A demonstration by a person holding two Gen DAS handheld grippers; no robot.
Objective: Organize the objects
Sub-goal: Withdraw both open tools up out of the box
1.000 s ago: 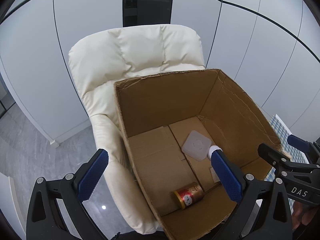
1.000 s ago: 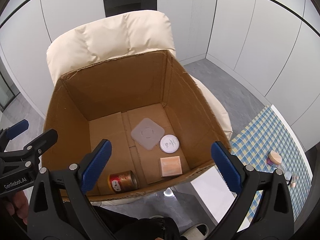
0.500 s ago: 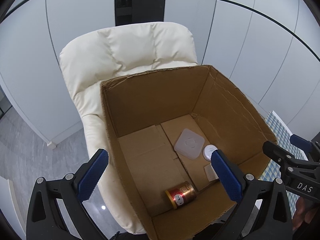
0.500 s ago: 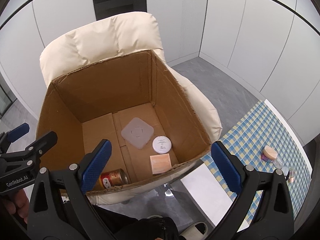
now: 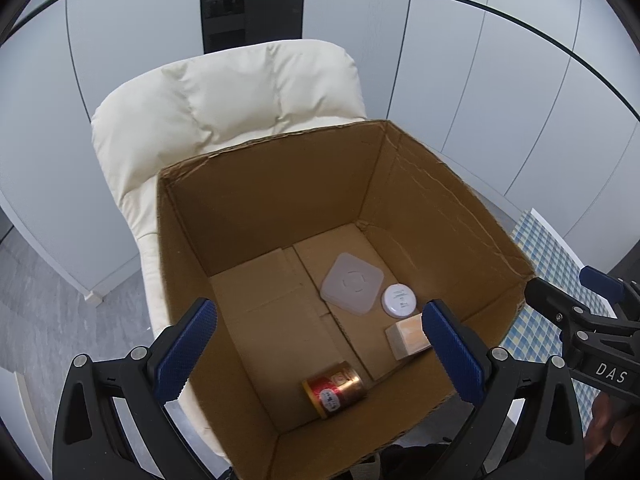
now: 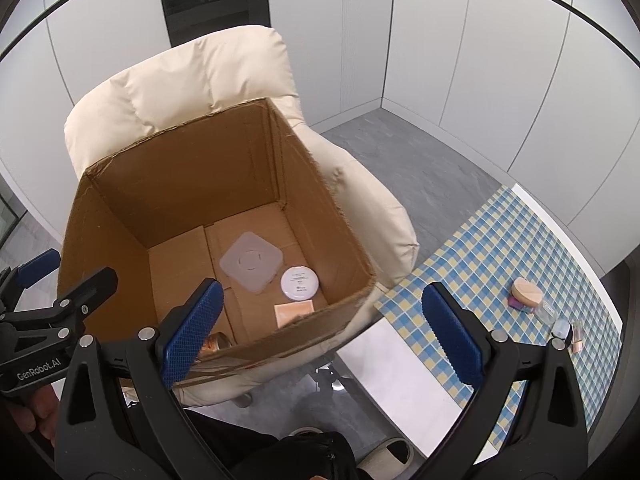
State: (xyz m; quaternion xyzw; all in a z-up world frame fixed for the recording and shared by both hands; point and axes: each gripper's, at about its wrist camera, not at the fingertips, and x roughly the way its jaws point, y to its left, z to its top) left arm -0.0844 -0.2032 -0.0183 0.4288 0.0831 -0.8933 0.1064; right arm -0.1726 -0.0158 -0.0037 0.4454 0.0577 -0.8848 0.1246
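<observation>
Both our grippers, left [image 5: 320,354] and right [image 6: 318,330], gape empty above the cardboard box [image 6: 344,216]. We swing the right one toward the heart-shaped item [image 6: 527,290] at three o'clock, squaring the jaws first.

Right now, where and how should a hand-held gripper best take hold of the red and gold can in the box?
The can lies on its side on the box floor, near the front wall. Probably come straight down from above through the open top and close the fingers across its round body at mid-length. The ends sit too close to the wall.
</observation>
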